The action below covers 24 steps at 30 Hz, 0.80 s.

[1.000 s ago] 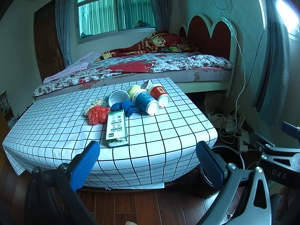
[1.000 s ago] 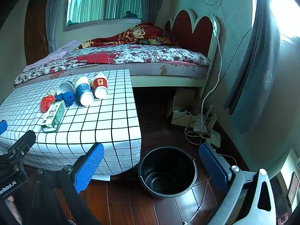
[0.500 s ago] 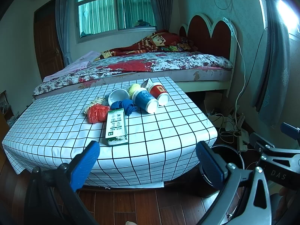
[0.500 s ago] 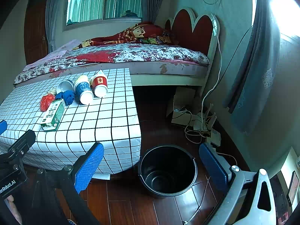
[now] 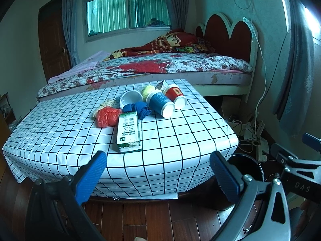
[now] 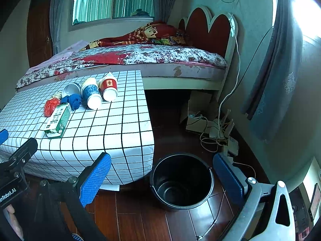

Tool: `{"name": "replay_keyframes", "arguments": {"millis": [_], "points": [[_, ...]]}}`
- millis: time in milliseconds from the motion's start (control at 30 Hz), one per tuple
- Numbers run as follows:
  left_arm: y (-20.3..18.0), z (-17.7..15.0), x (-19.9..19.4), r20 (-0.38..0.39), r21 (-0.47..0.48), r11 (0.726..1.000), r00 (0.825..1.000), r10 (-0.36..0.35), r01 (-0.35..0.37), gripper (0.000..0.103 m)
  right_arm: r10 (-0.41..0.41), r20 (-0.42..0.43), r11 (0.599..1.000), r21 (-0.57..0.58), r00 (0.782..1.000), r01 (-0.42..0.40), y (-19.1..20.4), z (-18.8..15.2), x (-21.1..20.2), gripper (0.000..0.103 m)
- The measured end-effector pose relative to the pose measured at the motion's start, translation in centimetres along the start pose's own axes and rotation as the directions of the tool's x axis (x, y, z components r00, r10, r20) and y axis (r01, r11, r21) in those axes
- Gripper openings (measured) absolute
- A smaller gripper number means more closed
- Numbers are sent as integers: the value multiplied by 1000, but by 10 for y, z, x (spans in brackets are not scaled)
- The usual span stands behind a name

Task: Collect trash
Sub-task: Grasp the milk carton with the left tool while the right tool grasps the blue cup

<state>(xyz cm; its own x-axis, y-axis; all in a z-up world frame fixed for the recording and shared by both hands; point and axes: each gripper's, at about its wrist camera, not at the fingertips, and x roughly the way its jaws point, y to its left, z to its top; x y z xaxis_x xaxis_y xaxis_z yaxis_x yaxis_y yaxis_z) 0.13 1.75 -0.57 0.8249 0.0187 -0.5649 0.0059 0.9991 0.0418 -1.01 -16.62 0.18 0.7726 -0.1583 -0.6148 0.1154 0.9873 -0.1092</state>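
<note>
Green carton (image 5: 128, 133) lies mid-frame on the desk (image 5: 180, 140), long axis pointing away, dead ahead of the wide-open, empty left gripper (image 5: 158, 173). Right gripper (image 6: 160, 178), also wide, faces the bucket (image 6: 181, 180).

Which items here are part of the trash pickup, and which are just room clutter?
Job: green carton, red bag, blue cup, red cup, blue cloth, black bucket.

Clutter: bed, cables, curtain.

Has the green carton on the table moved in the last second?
No. The green carton lies on the same squares of the table, beside the red bag; only the camera drifted slightly.
</note>
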Motion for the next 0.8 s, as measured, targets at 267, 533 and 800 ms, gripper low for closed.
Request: {"name": "replay_keyframes", "arguments": {"millis": [267,533,800], "points": [[19,2,19,-13,-14,999,999,33,-34,102,61,-13,998,-10,998,-61,10,6,19,102],[55,0,77,-84,-66,997,995,45,-51,98,200,-35,977,-70,979,-202,43,28,65,102],[70,2,138,-154,-117,992,988,25,-43,86,239,-88,958,-139,967,-249,78,45,118,102]]}}
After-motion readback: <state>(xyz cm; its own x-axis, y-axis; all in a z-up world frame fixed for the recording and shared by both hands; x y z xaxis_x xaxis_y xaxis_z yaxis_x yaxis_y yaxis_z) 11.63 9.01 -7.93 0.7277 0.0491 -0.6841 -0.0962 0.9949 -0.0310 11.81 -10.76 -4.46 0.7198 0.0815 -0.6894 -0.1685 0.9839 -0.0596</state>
